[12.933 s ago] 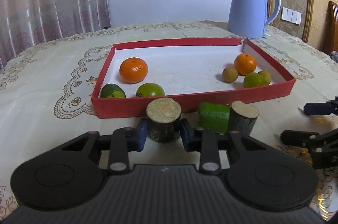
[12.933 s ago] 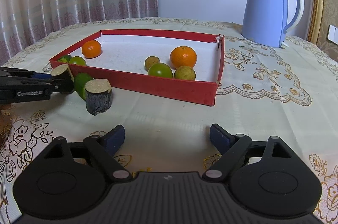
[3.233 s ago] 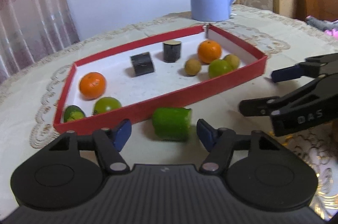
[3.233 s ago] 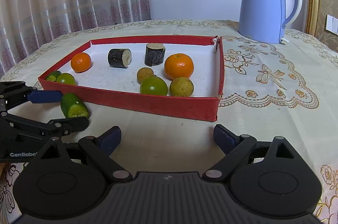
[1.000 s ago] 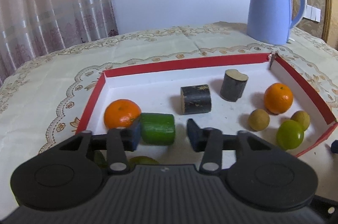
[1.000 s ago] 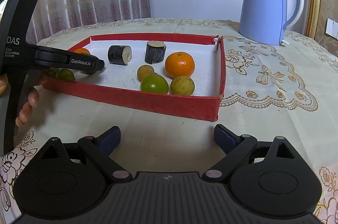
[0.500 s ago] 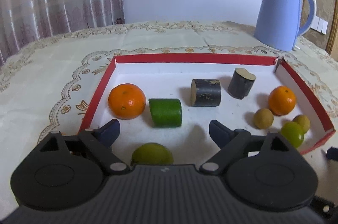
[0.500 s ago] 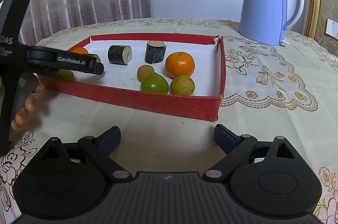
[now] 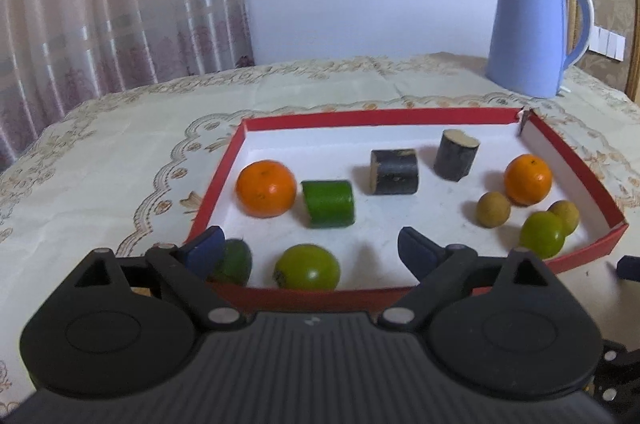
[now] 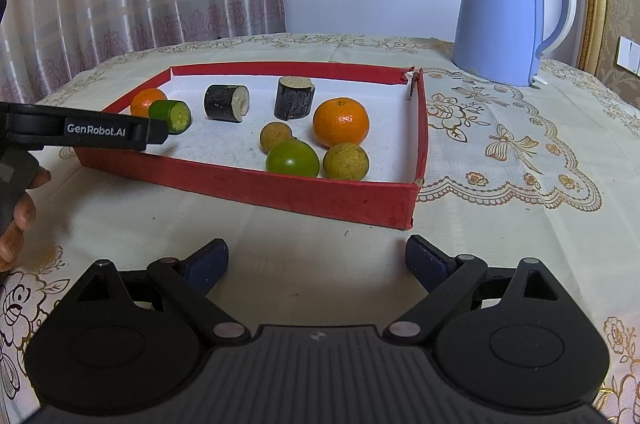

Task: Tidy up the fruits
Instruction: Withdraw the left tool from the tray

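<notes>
A red tray (image 9: 380, 114) with a white floor holds all the fruit. The green cylinder piece (image 9: 328, 203) lies on its side beside an orange (image 9: 266, 188). Past it are two dark cane pieces (image 9: 394, 171), one of them upright (image 9: 456, 154). My left gripper (image 9: 310, 250) hangs open over the tray's near rim, short of the green piece, holding nothing. A green fruit (image 9: 308, 267) lies below its jaws. One of its fingers (image 10: 100, 134) crosses the left of the right wrist view. My right gripper (image 10: 316, 260) stands open over bare cloth before the tray (image 10: 280, 184).
A second orange (image 9: 528, 179), a green fruit (image 9: 542, 234) and two small brown fruits (image 9: 493, 209) cluster at the tray's right end. A blue kettle (image 10: 508, 12) stands at the back right. A person's hand (image 10: 16, 220) grips the left tool. Curtains hang behind the table.
My left gripper has opened off the green piece, left it in the tray beside the orange, and drawn back toward the near rim. The right gripper has not moved.
</notes>
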A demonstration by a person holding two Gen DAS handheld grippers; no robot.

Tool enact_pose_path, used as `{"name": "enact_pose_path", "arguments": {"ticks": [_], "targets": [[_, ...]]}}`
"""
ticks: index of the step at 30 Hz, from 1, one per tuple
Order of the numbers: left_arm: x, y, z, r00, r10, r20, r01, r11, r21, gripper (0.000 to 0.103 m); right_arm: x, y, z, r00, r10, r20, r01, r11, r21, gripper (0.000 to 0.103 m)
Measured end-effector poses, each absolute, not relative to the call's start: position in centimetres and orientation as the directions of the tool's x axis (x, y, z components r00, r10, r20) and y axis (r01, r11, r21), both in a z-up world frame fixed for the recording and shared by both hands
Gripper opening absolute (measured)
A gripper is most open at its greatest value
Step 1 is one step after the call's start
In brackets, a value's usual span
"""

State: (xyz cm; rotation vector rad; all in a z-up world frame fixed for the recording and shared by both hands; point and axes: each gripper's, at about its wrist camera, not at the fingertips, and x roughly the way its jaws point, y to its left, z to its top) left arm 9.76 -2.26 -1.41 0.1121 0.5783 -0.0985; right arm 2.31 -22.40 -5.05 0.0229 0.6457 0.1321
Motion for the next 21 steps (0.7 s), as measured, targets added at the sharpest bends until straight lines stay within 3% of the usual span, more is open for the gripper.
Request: {"name": "enact_pose_path", "arguments": {"ticks": [12, 17, 21], "targets": [[4.7, 0.3, 0.2, 0.85, -0.026, -0.526, 0.05, 0.998, 0.031, 0.101, 2.0, -22.2, -4.9, 0.797, 0.084, -0.598, -0.072, 0.996, 0.044, 0.096], [2.8, 0.6, 0.9, 0.86, -0.01, -0.51, 0.032, 0.999, 0.033, 0.103, 1.1, -22.3, -4.6, 0.799, 0.111, -0.591, -0.018, 0.987, 0.162, 0.098], [1.3, 0.6, 1.5, 0.86, -0.038, -0.509, 0.047, 0.999, 0.003, 0.103, 0.4, -21.0, -3.4, 0.814, 0.076, -0.576, 0.001, 0.991, 0.132, 0.098]]}}
